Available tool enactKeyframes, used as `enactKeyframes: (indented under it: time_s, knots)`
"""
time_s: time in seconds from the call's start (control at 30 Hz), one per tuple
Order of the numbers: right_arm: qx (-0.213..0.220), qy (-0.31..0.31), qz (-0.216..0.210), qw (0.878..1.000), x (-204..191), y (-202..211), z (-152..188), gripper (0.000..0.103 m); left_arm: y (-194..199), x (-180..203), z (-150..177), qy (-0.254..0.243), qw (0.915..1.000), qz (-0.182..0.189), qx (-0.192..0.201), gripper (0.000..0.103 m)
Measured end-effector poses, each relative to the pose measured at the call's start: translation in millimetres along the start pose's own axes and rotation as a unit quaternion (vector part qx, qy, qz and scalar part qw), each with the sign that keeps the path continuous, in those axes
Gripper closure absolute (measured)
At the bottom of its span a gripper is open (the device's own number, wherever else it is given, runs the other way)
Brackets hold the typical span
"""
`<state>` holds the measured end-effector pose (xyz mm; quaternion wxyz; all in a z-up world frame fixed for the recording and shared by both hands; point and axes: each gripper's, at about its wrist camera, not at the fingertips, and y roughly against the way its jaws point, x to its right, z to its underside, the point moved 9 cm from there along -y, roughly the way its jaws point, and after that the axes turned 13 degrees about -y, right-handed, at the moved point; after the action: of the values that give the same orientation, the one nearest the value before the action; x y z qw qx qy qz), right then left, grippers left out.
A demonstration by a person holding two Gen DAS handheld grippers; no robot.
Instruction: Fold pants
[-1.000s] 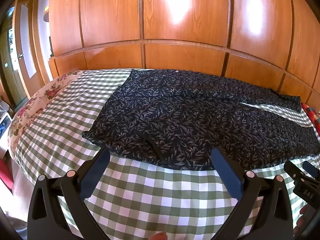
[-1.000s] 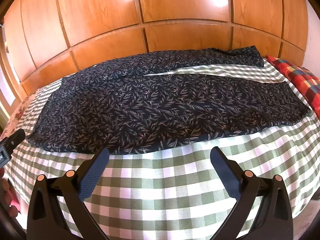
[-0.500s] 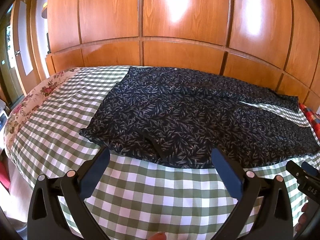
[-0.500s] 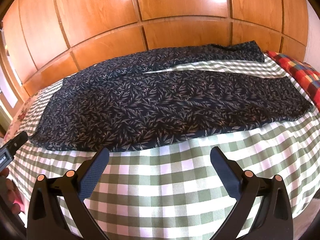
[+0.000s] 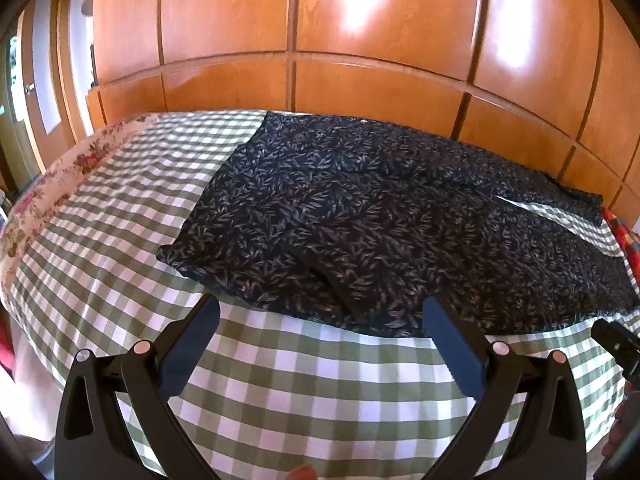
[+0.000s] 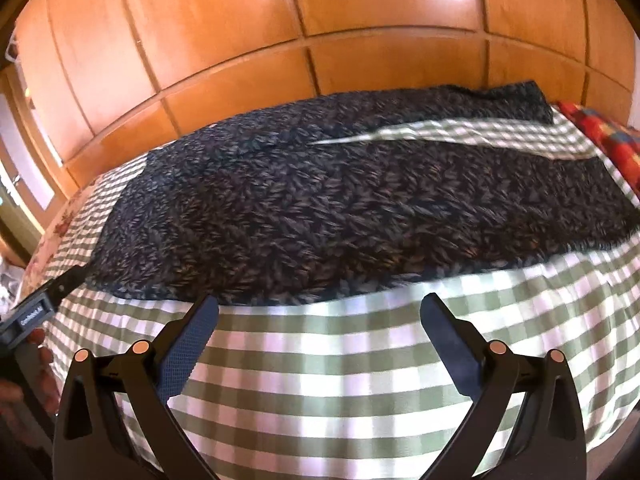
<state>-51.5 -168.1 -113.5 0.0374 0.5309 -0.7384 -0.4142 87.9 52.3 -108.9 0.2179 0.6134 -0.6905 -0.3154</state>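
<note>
Pants spread flat and unfolded on checked bed cover, legs trailing toward 3 o'clock; left gripper and right gripper at near hem, 6 o'clock, fingers wide and empty; no fold begun, judging by lie of cloth

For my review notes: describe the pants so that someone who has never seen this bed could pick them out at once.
Start at the bed with the green-and-white checked cover in front of the wood-panelled wall. The pants lie spread flat across it, legs running to the right and parted by a sliver of check. They are the only dark navy cloth, printed with small pale leaves.
</note>
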Motion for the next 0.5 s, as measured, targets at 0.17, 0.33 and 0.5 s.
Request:
enactKeyframes:
  time_s: [0.17,0.33,0.5]
  knots:
    - [-0.012,-0.057,0.01,0.998,45.6,1.6,-12.5,0.003,-20.6,-15.3,7.7,0.027,0.9959,0.078,-0.036,0.002]
    - [-0.001,-0.119,0.021,0.993,98.6,9.4,-28.9,0.003,-33.8,-52.4,8.8,0.05,0.9958,0.058,-0.05,0.002]
    - [0.013,-0.192,0.012,0.981,142.8,12.5,-47.5,0.003,-55.8,-90.5,7.7,0.138,0.9854,0.082,-0.055,0.016]
